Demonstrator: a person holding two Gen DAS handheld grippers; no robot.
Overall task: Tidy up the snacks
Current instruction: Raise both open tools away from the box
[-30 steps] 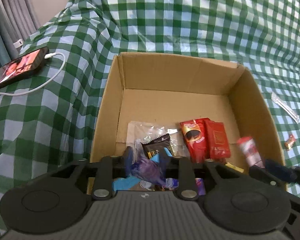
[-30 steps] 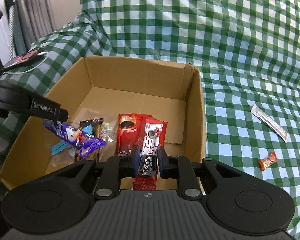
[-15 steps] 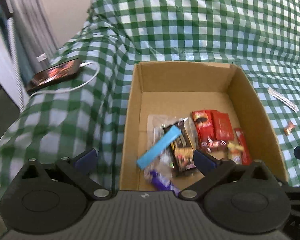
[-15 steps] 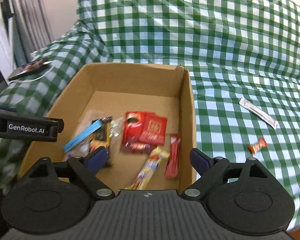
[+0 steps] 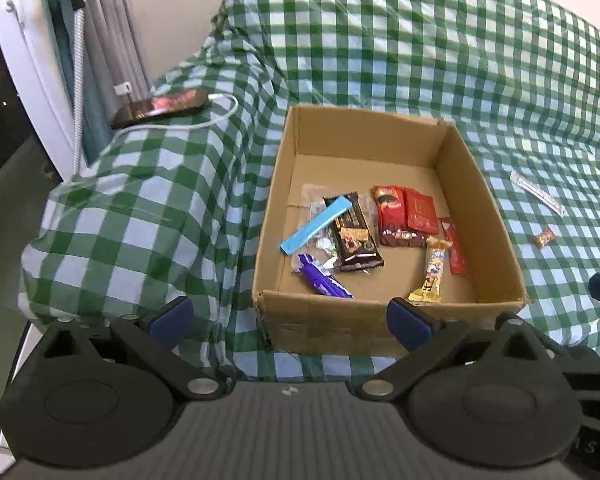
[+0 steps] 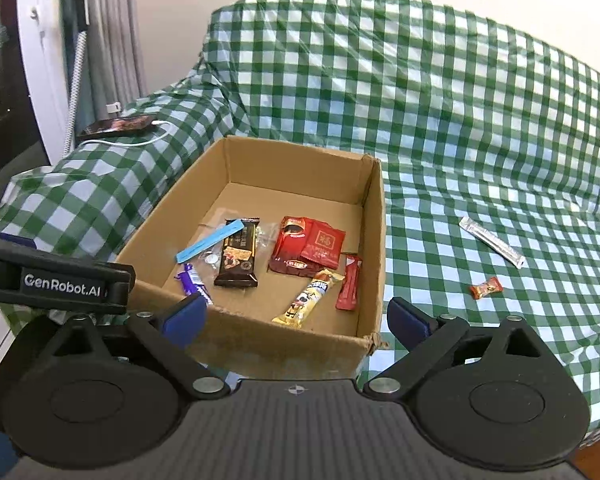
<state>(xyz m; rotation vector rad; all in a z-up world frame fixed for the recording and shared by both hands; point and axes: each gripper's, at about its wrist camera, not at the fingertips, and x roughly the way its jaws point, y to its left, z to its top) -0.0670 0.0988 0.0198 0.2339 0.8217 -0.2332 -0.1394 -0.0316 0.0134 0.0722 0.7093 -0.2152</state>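
Above the cardboard box (image 6: 374, 240): both tools empty.
Left tool (image 5: 288, 314) fully spread; right tool (image 6: 296, 314) opening. Next: fetch the red candy (image 6: 486, 287).

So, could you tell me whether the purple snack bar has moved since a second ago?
Yes. The purple snack bar left the left gripper and now lies in the cardboard box, near its front wall.

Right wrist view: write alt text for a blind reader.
An open cardboard box of snack packets sits on a green checked cloth. Two snacks lie outside: a clear stick packet and an orange candy. The right hand-held gripper is empty, jaws opening.
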